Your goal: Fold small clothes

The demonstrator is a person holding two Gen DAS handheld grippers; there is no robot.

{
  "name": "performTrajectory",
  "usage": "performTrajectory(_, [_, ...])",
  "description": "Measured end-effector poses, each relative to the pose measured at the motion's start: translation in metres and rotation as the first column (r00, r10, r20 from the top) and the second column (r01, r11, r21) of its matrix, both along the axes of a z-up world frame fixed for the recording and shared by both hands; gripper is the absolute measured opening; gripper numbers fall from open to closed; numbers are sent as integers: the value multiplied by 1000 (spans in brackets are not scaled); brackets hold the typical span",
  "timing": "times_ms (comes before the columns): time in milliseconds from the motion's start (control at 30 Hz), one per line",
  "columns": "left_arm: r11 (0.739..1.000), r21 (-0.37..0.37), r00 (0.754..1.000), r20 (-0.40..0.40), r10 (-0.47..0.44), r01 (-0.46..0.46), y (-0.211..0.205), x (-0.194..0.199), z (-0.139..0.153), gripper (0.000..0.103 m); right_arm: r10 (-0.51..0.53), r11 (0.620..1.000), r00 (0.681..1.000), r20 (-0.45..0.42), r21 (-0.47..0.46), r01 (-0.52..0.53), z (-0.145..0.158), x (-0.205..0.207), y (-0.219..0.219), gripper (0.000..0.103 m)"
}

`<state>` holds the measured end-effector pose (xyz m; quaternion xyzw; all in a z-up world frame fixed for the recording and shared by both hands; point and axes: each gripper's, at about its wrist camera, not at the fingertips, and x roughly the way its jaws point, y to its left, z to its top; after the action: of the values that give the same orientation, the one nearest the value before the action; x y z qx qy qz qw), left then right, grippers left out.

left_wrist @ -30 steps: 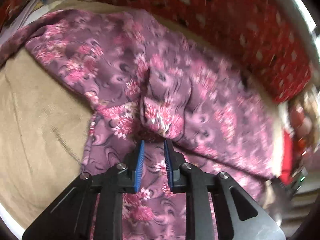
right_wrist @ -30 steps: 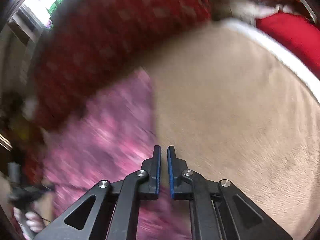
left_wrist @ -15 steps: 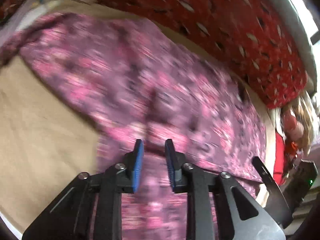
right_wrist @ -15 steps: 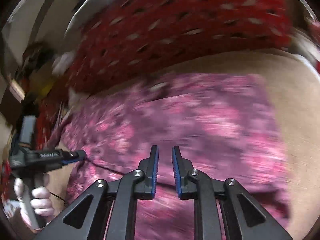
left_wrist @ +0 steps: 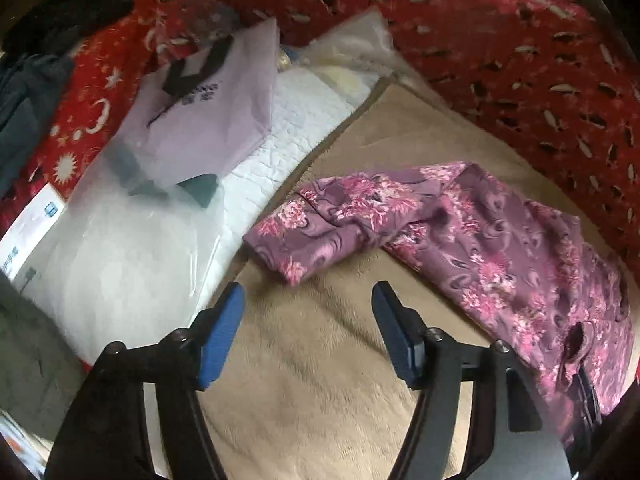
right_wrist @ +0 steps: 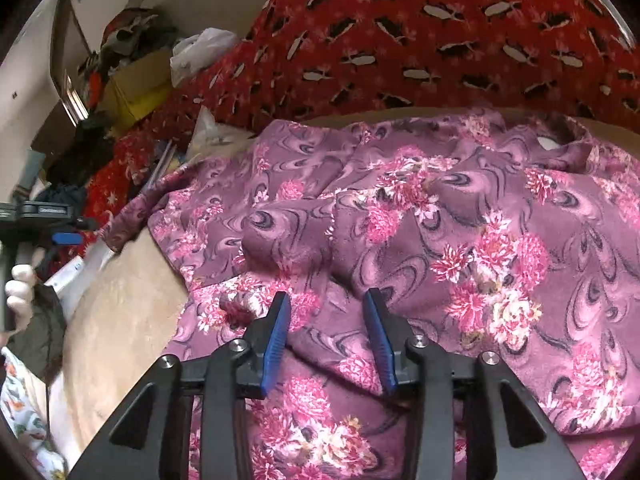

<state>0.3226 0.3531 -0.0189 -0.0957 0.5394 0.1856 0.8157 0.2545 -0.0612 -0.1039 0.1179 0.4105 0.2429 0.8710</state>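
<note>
Both my tongs gape wide, holding nothing. My left gripper [left_wrist: 308, 312] faces the sleeve [left_wrist: 316, 224]; my right gripper [right_wrist: 326, 320] hovers over the floral garment [right_wrist: 440, 240], ready to pinch a fold.

Bed w/ tan fleece blanket [left_wrist: 320, 380], red patterned blanket [left_wrist: 520, 60] bunched behind it. White quilted pad [left_wrist: 304, 120] & plastic-wrapped packages [left_wrist: 120, 248] at left. Cream wall [right_wrist: 32, 60], cardboard box [right_wrist: 136, 76], daylight.
</note>
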Motion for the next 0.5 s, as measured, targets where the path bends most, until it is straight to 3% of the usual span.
performTrajectory(133, [990,121,997,-57,-59,66,-10,15,-13,65,1,1000,1000,-1,18,-1,-2,-1,-7,41])
performTrajectory(200, [974,208,990,-128,-59,85,-15,23,-29,57,1,1000,1000,-3,25,-1,-2,0,-7,41])
performTrajectory(233, [971,224,988,-147,-55,87,-15,28,-33,25,2,999,1000,-4,34,-1,-2,-2,-9,41])
performTrajectory(267, [970,227,982,-183,-49,91,-14,30,-39,5,2,999,1000,-6,43,-2,-2,-2,-11,41])
performTrajectory(333, [981,181,981,-192,-37,72,-12,27,-38,4,2,998,1000,-9,58,-2,-3,3,-5,41])
performTrajectory(433, [994,82,989,-135,-65,77,-18,20,-18,4,2,998,1000,-11,70,-2,-4,4,-6,41])
performTrajectory(500, [996,-21,990,-112,-89,87,-30,15,-1,4,3,997,1000,-16,75,-2,-4,5,-5,41])
